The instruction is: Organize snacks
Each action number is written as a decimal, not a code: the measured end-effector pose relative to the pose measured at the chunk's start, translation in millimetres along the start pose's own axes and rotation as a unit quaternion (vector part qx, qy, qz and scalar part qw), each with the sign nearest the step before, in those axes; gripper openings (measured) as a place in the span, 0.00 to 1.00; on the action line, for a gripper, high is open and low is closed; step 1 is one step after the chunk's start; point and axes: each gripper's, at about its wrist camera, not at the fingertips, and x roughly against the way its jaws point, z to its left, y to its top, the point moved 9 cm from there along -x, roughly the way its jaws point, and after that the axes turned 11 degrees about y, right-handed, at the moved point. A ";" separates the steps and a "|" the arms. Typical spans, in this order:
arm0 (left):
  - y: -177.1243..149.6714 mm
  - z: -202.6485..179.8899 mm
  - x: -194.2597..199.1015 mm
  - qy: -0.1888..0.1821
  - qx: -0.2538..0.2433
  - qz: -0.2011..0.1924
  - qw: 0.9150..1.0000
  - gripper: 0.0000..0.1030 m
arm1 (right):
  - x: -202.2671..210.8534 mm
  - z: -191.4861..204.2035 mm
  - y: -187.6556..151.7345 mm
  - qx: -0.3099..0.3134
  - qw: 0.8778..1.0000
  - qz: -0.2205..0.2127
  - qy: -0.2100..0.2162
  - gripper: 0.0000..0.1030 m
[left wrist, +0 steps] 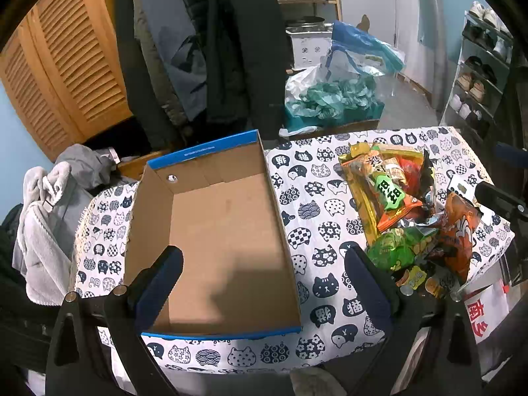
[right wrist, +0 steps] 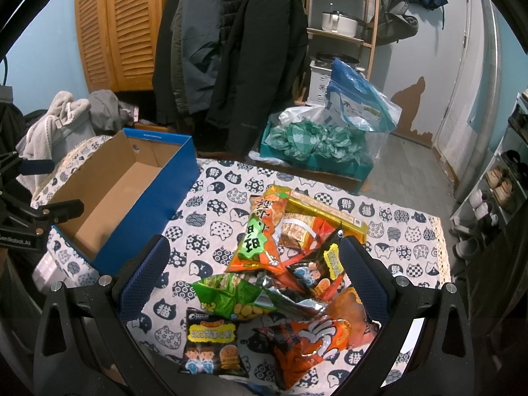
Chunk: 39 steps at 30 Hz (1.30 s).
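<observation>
Fingers (left wrist: pixel 161 274) of the left gripper (left wrist: pixel 264 270) spread wide, released, over the bare cardboard box (left wrist: pixel 214 231) at the desk's (left wrist: pixel 310 198) left. Only the right view shows a black snack bag (right wrist: pixel 211 343) nearest; the right gripper (right wrist: pixel 254 283) hovers released above the snack pile (right wrist: pixel 290 264).

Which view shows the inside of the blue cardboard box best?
The left wrist view: it looks straight down into the blue cardboard box, showing its whole bare floor. The right wrist view shows the box off to the side at an angle, its near wall hiding part of the floor.
</observation>
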 end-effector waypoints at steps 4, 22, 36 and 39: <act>-0.2 -0.2 -0.1 0.000 0.000 0.000 1.000 0.97 | 0.9 0.3 0.8 0.000 1.000 0.000 -0.001 0.97; 0.4 -0.5 -0.2 0.000 -0.001 0.001 1.000 0.96 | 0.7 0.0 -0.7 0.000 1.000 0.000 -0.001 0.97; -0.5 -0.9 -0.5 0.000 0.000 0.001 1.000 0.96 | 3.2 -3.5 -1.5 -0.001 1.000 0.001 -0.002 0.97; -1.7 -1.7 -0.1 -0.001 0.000 0.001 1.000 0.96 | 3.1 -3.2 -1.4 -0.001 1.000 0.002 -0.002 0.97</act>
